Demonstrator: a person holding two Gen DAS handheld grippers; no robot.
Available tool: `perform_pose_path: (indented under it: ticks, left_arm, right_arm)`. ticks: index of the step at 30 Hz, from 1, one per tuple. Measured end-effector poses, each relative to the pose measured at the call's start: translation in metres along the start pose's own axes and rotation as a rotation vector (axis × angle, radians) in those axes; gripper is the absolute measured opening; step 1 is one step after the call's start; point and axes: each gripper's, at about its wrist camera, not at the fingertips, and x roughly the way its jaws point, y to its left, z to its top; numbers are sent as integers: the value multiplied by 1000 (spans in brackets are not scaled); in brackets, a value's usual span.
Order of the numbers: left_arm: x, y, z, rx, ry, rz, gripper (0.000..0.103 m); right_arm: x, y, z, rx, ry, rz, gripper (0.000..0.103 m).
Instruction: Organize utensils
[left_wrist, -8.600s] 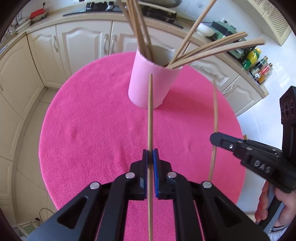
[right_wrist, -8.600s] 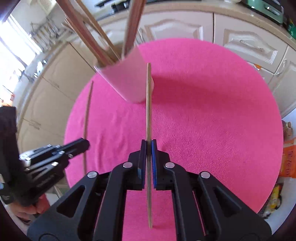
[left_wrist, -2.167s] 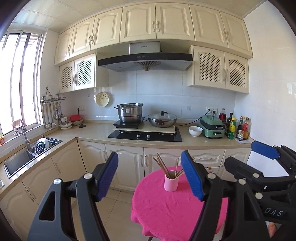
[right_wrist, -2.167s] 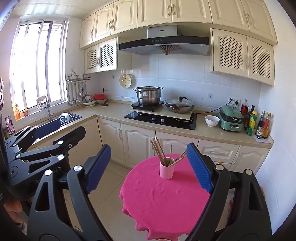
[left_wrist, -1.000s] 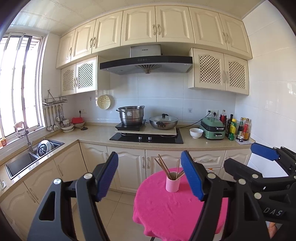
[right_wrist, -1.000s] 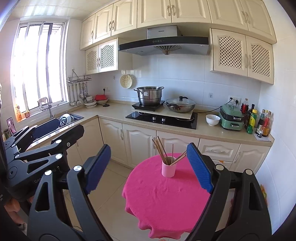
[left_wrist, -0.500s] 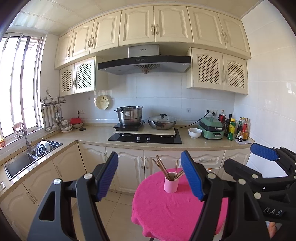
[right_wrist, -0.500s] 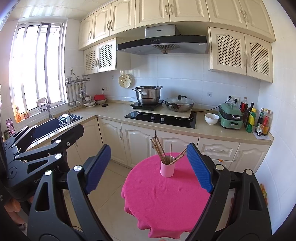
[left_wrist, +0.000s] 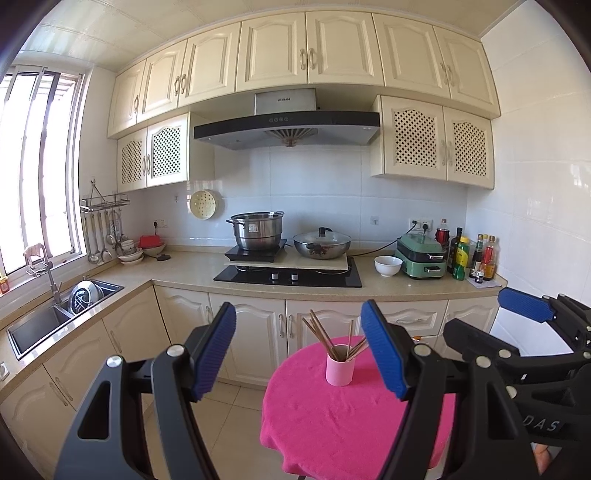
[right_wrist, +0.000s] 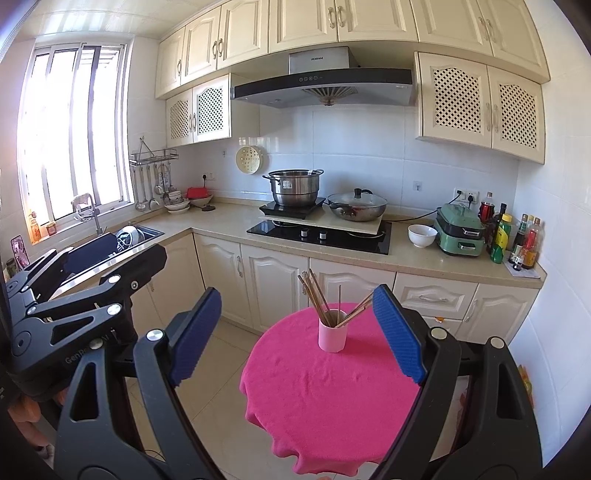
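A pink cup (left_wrist: 340, 370) holding several wooden chopsticks (left_wrist: 322, 338) stands upright near the far edge of a round table with a pink cloth (left_wrist: 343, 428). It also shows in the right wrist view (right_wrist: 332, 335) with its chopsticks (right_wrist: 316, 297). My left gripper (left_wrist: 300, 350) is open and empty, held well back from the table. My right gripper (right_wrist: 297, 332) is open and empty, also well back. The right gripper shows at the right edge of the left wrist view (left_wrist: 532, 332); the left gripper shows at the left of the right wrist view (right_wrist: 74, 280).
Cream cabinets and a counter (right_wrist: 406, 262) run behind the table, with a hob, a steel pot (right_wrist: 293, 192) and a wok. A sink (right_wrist: 129, 236) is at the left. Bottles (right_wrist: 524, 243) stand at the right. Tiled floor (right_wrist: 218, 373) lies left of the table.
Both grippers stay open and back from the table; the view shifts only slightly. Far earlier, each gripper was shut on a chopstick close to the cup; now both are empty.
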Motion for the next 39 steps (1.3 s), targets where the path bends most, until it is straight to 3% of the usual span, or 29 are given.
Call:
perform_pose_path:
  ticks: [39]
  left_arm:
    - [12, 3, 4, 5, 5, 4, 69]
  right_arm:
    - [9, 0, 2, 5, 12, 3, 83]
